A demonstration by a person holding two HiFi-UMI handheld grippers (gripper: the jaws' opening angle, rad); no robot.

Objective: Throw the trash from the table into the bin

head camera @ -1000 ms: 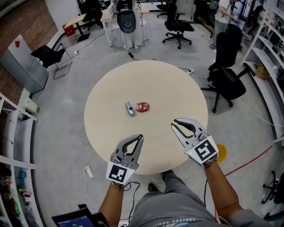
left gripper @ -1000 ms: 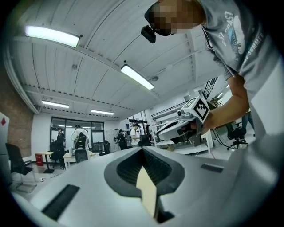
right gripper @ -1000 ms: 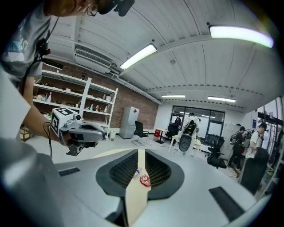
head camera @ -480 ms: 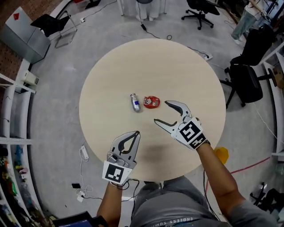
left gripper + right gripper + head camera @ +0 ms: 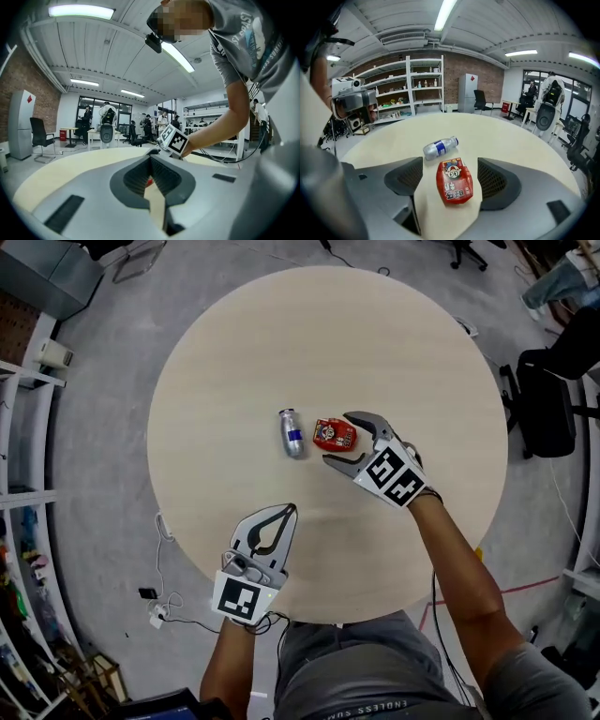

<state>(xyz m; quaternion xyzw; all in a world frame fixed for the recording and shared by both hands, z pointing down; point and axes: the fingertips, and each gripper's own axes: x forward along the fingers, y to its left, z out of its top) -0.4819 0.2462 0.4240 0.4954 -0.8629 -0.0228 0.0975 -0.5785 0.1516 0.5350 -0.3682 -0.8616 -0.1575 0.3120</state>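
Right claw (image 5: 339,439) has come down, jaws just opened wide, astride the packet (image 5: 454,182) on the surface (image 5: 375,343), grasp pending; left claw (image 5: 291,509) closed, empty.

Grey floor (image 5: 103,474), brick wall (image 5: 457,68), white shelving (image 5: 424,86), ceiling strip lights (image 5: 445,10)

Head view — we look almost straight down from above the person, high enough to take in the whole round table (image 5: 234,334) and the floor (image 5: 84,474) around it. Left gripper view: we sit low by the table's near edge, facing level across the top toward the right gripper (image 5: 159,147). Right gripper view: tilted down, close over the red packet (image 5: 453,182) and small bottle (image 5: 439,147) — both also in the head view. All three share the tabletop.
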